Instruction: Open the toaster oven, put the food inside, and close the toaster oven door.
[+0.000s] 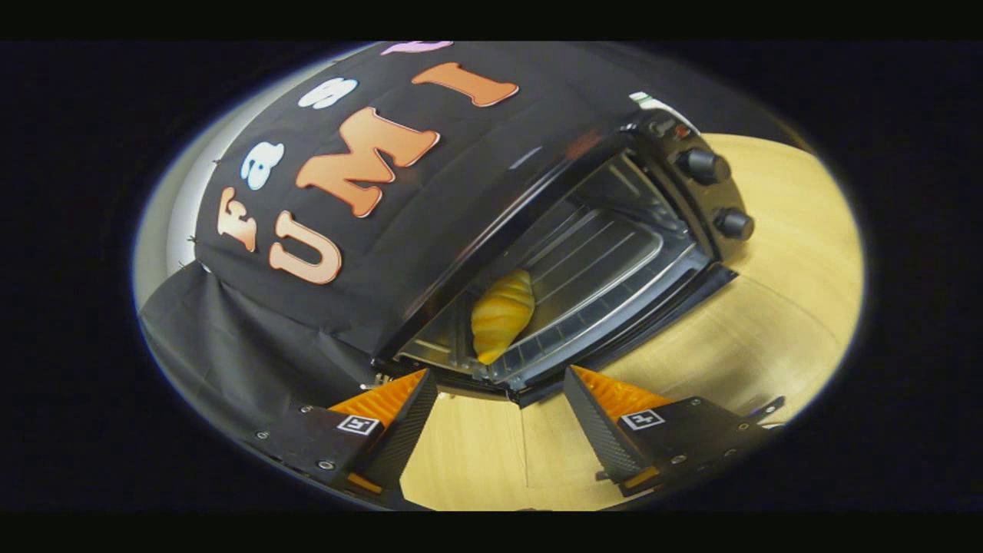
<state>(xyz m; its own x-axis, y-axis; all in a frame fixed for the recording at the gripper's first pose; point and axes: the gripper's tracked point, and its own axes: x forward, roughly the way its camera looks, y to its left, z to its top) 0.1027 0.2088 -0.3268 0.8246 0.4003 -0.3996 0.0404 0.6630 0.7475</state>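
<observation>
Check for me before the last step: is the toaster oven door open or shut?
Open. The toaster oven cavity and rack are exposed, croissant inside; the tool is open, empty, just before it.

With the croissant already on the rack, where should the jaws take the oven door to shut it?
By its free front edge, just ahead of the open gripper, coming from the front and below. The door lies folded down and flat, hinged at the toaster oven, so that edge swings up; the croissant sits inside.

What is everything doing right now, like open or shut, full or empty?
toaster oven: open, tilted in the view
oven door: folded down
croissant: inside, lying on the rack
rack: in the oven, holding the croissant
gripper: open, empty, just before the door
knobs: setting unreadable
</observation>
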